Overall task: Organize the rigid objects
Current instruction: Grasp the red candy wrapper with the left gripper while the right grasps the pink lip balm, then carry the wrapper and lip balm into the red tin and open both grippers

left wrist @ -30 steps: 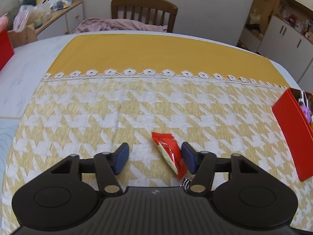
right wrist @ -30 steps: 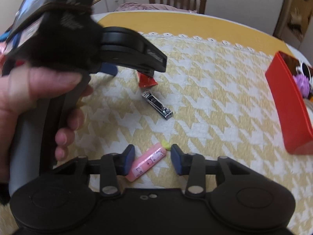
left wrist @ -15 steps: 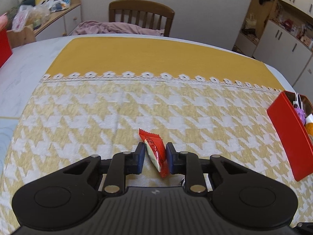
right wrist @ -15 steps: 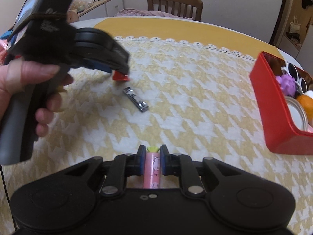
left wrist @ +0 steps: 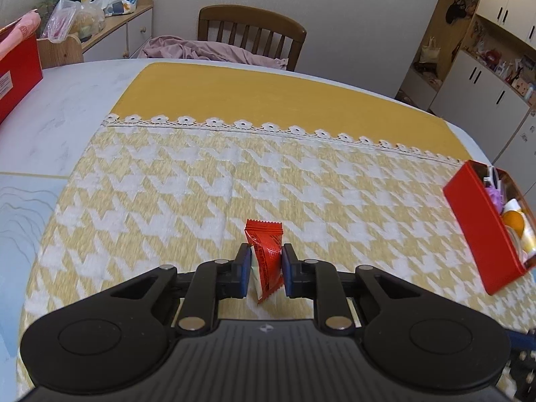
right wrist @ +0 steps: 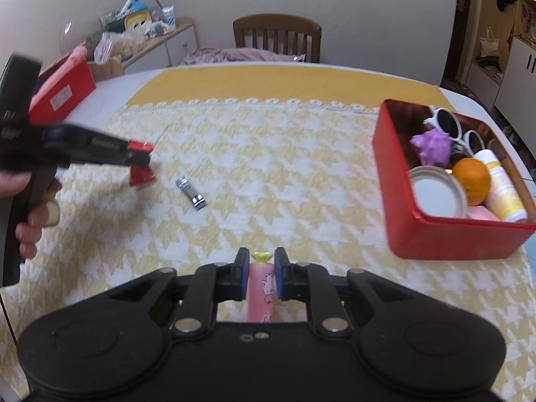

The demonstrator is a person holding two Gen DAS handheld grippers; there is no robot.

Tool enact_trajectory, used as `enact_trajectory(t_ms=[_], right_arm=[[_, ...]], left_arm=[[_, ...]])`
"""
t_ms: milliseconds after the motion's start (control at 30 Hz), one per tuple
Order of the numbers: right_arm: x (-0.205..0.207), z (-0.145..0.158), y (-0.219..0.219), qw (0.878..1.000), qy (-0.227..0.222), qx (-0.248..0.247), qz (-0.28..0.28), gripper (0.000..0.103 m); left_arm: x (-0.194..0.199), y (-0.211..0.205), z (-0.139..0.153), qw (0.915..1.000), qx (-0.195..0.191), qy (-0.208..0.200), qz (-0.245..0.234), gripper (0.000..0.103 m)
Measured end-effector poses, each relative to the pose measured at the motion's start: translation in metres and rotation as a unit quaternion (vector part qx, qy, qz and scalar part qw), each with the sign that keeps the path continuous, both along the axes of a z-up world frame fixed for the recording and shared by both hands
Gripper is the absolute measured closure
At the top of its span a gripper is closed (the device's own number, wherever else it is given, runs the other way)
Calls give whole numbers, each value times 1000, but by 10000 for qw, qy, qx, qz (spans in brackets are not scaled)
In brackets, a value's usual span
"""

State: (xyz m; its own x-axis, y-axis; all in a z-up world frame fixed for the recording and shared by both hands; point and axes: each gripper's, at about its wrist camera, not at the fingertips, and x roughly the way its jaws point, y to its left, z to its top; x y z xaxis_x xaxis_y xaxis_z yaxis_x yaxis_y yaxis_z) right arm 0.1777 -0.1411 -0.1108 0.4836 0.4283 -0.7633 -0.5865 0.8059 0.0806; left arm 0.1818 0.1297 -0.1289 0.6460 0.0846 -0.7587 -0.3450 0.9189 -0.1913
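My left gripper [left wrist: 266, 261] is shut on a red snack packet [left wrist: 266, 251] and holds it above the yellow houndstooth cloth; it also shows in the right wrist view [right wrist: 142, 167] at the left. My right gripper [right wrist: 262, 269] is shut on a pink tube with a green cap [right wrist: 261, 284], lifted off the cloth. A metal nail clipper [right wrist: 191, 192] lies on the cloth between the two grippers. A red tin box [right wrist: 445, 234] at the right holds sunglasses, a purple toy, an orange, a lid and a bottle; it also shows in the left wrist view [left wrist: 479, 231].
A second red box [right wrist: 63, 90] sits at the table's far left. A wooden chair [left wrist: 251, 33] with pink cloth stands behind the table. A cluttered side cabinet [left wrist: 110, 10] is at the back left, white cupboards at the right.
Both grippers closed on their items, the left on the red packet and the right on the pink tube, and lifted them off the cloth. The left gripper moved away to the left.
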Motion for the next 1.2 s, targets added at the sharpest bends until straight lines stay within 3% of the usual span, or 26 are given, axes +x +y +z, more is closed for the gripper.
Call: enact_trajectory(t_ms=[533,967,1200], right_arm=[[22,41,-68,9981,-143,367,-468,89],[71,69,-130,9922,-500,583,-984,88],[97,70,-153,9910,-440,660,-1078,89]], left_arm=[[-28,-42,40,9975,-467,-282,-441,84],[8,-126,78,9881,-587,-567,-1303,84],[39,-173,88,9813,-622,-582,-1724,84]])
